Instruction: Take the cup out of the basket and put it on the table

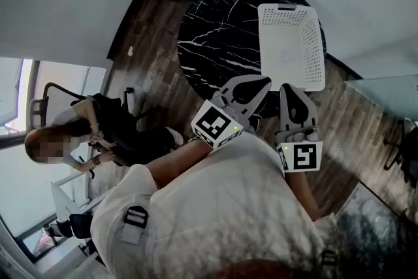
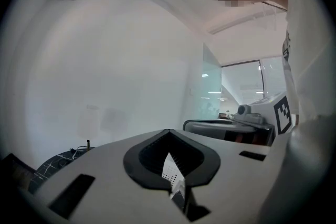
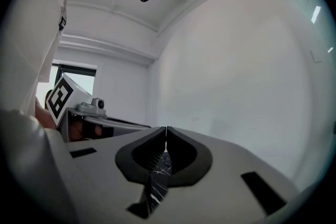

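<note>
Two things up front: a round table [image 1: 209, 42], black stone w/ thin white lines, and on its right side a white plastic basket [image 1: 315, 42], box shape, round corners, walls full of tiny holes. Can't spot the cup inside it from up here. Floor [image 1: 147, 49] is dark wood planks. I see the left gripper [image 1: 262, 80] and right gripper [image 1: 288, 87] held close to the chest, noses toward the table. Both jaw pairs are pressed together, nothing in them.

Wht shirt [image 1: 228, 199] — blk strap buckle [image 1: 135, 217]
</note>
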Motion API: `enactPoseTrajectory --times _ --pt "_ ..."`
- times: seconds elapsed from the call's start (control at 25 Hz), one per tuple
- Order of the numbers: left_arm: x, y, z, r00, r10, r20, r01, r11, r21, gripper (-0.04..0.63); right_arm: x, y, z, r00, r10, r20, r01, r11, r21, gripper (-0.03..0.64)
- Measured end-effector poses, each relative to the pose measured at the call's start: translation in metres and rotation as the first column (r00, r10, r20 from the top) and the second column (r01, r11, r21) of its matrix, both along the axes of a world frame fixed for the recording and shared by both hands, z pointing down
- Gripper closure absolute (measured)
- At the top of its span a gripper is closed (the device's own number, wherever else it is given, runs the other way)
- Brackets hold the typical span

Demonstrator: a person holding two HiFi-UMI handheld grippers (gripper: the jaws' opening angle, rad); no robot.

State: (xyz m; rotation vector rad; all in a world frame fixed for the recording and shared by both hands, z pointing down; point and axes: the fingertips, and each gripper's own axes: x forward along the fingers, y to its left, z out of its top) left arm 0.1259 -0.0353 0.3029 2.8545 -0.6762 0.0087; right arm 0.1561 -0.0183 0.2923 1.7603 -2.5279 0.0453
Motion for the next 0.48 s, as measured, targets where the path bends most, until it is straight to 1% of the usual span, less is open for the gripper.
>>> enactPoseTrajectory --times 0.12,0.28,0.4,0.48 --pt "0.006 -0.003 0.007 1.0 0.014 0.024 -0.014 1.0 -0.006 0.589 0.0 -0.008 0.005 1.0 -0.005 0.012 0.005 1.0 -0.02 0.607" --pt "0.011 -0.015 0.018 0.999 0.014 0.05 -0.014 1.0 -0.005 0.589 0.006 -0.018 0.016 0.999 -0.02 -0.028 0.019 0.999 -0.039 0.607" --pt "0.013 -0.026 0.034 0.997 0.011 0.072 -0.009 0.999 -0.033 0.589 0.012 -0.028 0.029 0.999 -0.023 -0.043 0.02 0.998 -0.062 0.607" --pt "0.014 -0.034 0.043 0.996 0.011 0.083 -0.007 0.999 -0.051 0.589 0.015 -0.034 0.041 0.999 -0.024 -0.048 0.019 0.995 -0.1 0.607"
